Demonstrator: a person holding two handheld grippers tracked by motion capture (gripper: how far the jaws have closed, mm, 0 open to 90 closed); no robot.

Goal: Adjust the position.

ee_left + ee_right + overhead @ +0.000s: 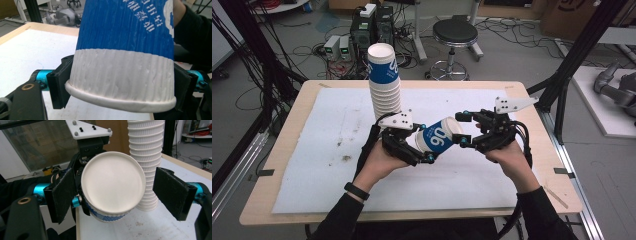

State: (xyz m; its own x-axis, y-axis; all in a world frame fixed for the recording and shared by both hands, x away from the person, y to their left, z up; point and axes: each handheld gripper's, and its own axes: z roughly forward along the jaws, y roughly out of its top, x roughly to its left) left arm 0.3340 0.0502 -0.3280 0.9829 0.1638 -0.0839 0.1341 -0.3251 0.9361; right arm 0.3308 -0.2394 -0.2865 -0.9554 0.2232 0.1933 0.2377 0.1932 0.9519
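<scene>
A blue and white paper cup [439, 136] lies on its side in the air between my two grippers, over the middle of the table. My left gripper [426, 144] is shut on its white rim end; in the left gripper view the cup [122, 62] sits pressed between both black pads, with that gripper [120, 92] around it. My right gripper [462, 129] stands open at the cup's base. In the right gripper view the round white base [113, 182] faces the right gripper [117, 193], with a gap to the right pad [172, 192]. A tall stack of cups [384, 82] stands behind.
A white mat [327, 145] covers the wooden table [287, 125]. The cup stack [146, 157] rises just behind the held cup. Beyond the table are a black stool [455, 35], computer boxes [372, 27] and floor cables. Black frame posts [577, 55] stand at the right.
</scene>
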